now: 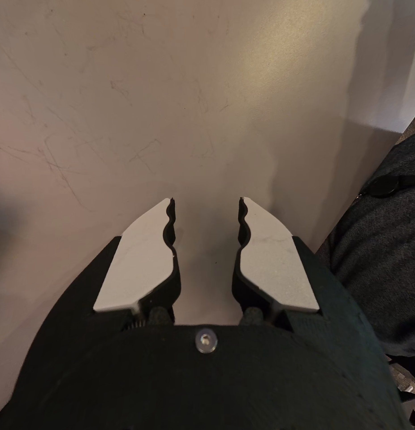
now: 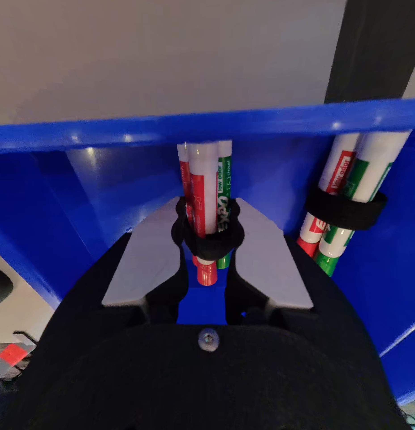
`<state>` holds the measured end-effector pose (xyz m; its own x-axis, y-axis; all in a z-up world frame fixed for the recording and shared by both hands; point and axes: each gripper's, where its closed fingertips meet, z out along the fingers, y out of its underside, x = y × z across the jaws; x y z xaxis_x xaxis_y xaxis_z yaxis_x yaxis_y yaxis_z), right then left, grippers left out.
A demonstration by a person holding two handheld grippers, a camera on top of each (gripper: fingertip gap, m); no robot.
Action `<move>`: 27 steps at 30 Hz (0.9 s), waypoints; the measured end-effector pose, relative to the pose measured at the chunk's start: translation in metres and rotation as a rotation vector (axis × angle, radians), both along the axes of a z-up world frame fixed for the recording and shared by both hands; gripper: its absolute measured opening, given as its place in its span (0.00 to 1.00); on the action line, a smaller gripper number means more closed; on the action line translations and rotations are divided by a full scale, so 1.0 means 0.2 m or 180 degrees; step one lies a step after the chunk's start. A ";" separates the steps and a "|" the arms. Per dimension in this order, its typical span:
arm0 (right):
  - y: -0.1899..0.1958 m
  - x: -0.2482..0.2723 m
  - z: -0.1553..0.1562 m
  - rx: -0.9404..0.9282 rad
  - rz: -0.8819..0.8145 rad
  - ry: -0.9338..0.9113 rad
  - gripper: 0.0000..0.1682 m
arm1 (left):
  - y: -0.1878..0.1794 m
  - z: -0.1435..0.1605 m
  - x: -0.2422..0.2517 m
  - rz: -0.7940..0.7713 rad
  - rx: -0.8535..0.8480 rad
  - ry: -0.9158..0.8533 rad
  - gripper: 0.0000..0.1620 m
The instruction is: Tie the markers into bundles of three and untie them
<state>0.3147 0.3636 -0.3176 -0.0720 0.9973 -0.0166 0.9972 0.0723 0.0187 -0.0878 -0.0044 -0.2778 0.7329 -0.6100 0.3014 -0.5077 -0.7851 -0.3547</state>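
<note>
Three white-barrelled red and green markers point(image 2: 207, 197), bound by a black elastic band point(image 2: 211, 246), sit clamped in the right gripper point(image 2: 207, 216) inside the blue plastic bin point(image 2: 202, 128), probably for placing beside another banded bundle point(image 2: 346, 200); the left gripper point(image 1: 207, 200) gapes empty above the scuffed white table point(image 1: 132, 93).

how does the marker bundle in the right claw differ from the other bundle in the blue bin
The held bundle sits between the right claw's fingers, near the middle of the blue bin; the second bundle leans free at the bin's right side. The held bundle's black band sits near its caps; the second bundle's band wraps nearer mid-barrel. Both mix red and green markers.
</note>
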 end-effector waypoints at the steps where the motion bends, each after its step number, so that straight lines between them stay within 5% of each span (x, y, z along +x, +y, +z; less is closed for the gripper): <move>1: 0.01 0.00 0.01 0.0039 -0.0024 0.0019 0.23 | 0.00 0.00 0.00 0.0002 0.0003 0.0007 0.32; 9: -0.02 0.06 0.42 0.0557 -0.0458 0.0705 0.26 | 0.03 0.04 -0.04 0.0092 0.0200 -0.0044 0.32; 14: -0.28 0.13 0.71 0.1015 -0.0750 0.1210 0.23 | 0.04 0.05 -0.13 0.0278 0.0390 -0.0043 0.33; 19: -0.65 0.02 0.78 0.1288 -0.0607 0.1446 0.20 | 0.03 0.05 -0.25 0.0465 0.0630 0.0102 0.34; 27: -1.21 -0.73 0.65 0.1025 0.0083 0.2290 0.17 | -0.03 0.20 -0.60 0.0962 0.1135 0.0379 0.33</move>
